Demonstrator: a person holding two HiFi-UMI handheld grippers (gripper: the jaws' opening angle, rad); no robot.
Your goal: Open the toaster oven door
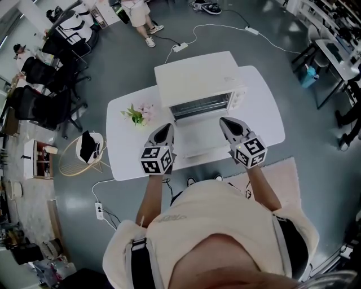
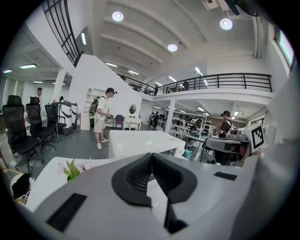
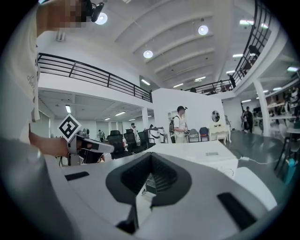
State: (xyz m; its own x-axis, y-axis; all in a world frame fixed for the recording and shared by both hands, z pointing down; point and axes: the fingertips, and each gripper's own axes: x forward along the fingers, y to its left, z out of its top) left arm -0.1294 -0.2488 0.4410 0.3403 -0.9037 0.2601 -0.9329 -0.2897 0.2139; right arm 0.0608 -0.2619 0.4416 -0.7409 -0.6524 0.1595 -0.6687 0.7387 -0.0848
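A white toaster oven (image 1: 197, 79) stands at the back of a white table (image 1: 127, 152). Its front shows a dark inside with a rack (image 1: 201, 105). The door (image 1: 198, 138) appears to lie folded down toward me. My left gripper (image 1: 168, 127) is at the door's left edge and my right gripper (image 1: 224, 121) at its right edge. Both are shut with nothing between the pads. The left gripper view has the shut left gripper (image 2: 151, 157) pointing at the oven (image 2: 140, 143). In the right gripper view the right gripper (image 3: 151, 157) is just as shut, with the oven (image 3: 206, 157) beyond.
A small bunch of flowers (image 1: 137, 113) lies on the table left of the oven. Black office chairs (image 1: 39, 96) and a round wire basket (image 1: 84, 152) stand to the left. A power strip (image 1: 180, 47) with cable lies on the floor behind. A person (image 1: 141, 17) stands farther back.
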